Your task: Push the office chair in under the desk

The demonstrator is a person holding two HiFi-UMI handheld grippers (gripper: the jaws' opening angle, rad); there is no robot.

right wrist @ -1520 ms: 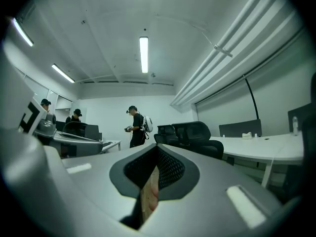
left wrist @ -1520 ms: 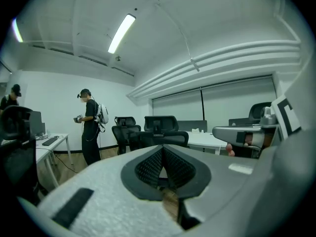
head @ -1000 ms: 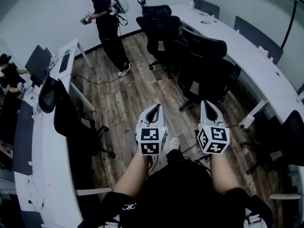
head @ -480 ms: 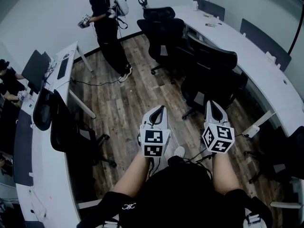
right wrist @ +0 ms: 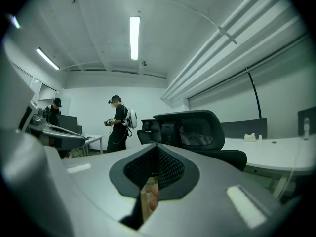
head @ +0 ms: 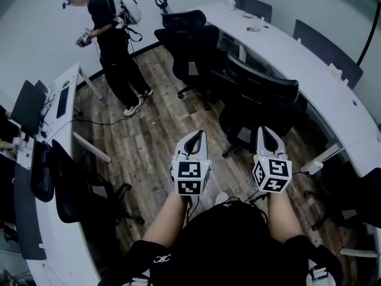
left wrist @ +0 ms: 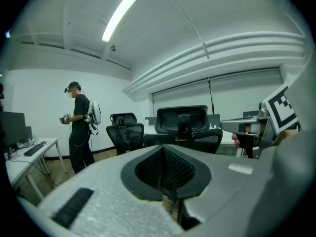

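A black office chair (head: 259, 103) stands on the wood floor in front of the long curved white desk (head: 309, 70), pulled out from it. It also fills the middle of the left gripper view (left wrist: 183, 127) and the right gripper view (right wrist: 197, 132). My left gripper (head: 193, 140) and right gripper (head: 268, 137) are side by side, held above my lap, both shut and holding nothing. They point toward the chair and stop short of it.
A second black chair (head: 189, 43) stands further along the desk. A person in black with a backpack (head: 110, 37) stands at the far left. Another white desk (head: 59, 177) with a monitor and a black chair (head: 77, 186) runs along the left side.
The view has shifted, so the chair and desk now sit closer to my grippers. The standing person appears further left. Both grippers have stayed shut.
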